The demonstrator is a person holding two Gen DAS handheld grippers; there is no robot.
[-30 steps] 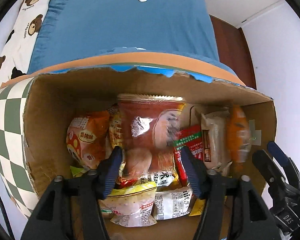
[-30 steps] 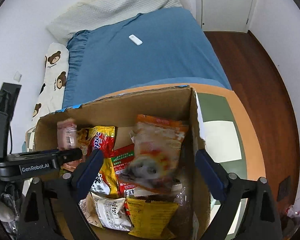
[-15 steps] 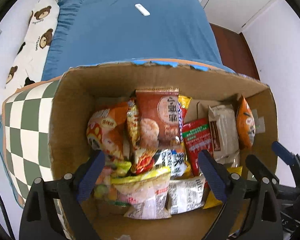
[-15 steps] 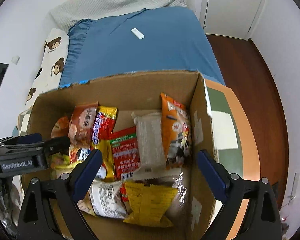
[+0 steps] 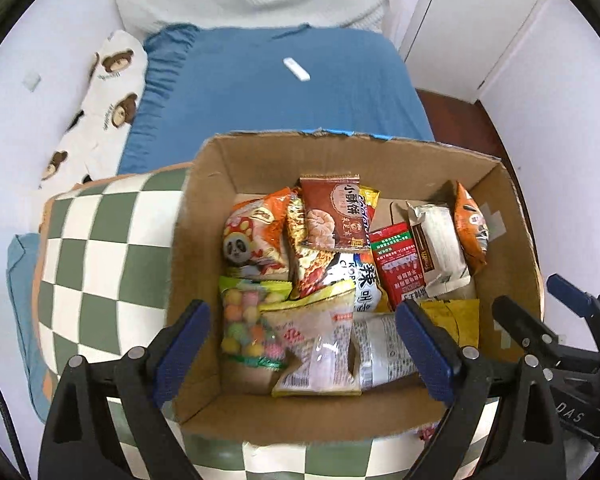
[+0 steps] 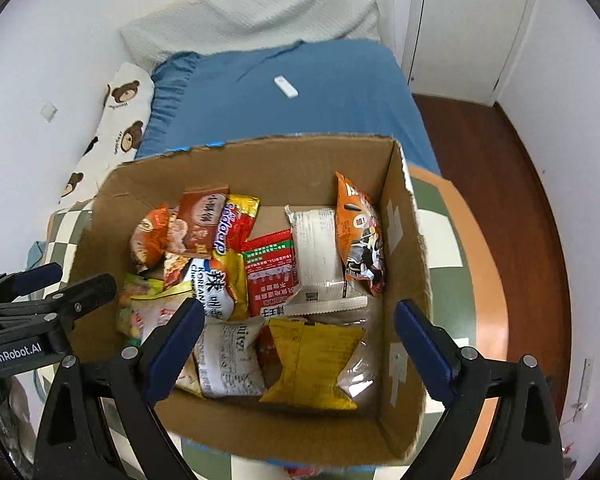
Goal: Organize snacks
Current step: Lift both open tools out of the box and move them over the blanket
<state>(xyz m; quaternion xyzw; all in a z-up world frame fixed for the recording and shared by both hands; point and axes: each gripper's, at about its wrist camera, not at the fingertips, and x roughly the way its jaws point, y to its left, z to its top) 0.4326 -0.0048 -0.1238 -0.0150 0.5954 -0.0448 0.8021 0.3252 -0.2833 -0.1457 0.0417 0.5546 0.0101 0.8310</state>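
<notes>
Snack packets [image 5: 340, 280] – jumbled, filling cardboard box [image 5: 204, 216]

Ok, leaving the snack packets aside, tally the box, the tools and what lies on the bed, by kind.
Cardboard box: 1
Tools: 2, the left tool and the right tool, both open
Bear-print pillow: 1
Pale quilted pillow: 1
White remote: 1
Total: 6
</notes>
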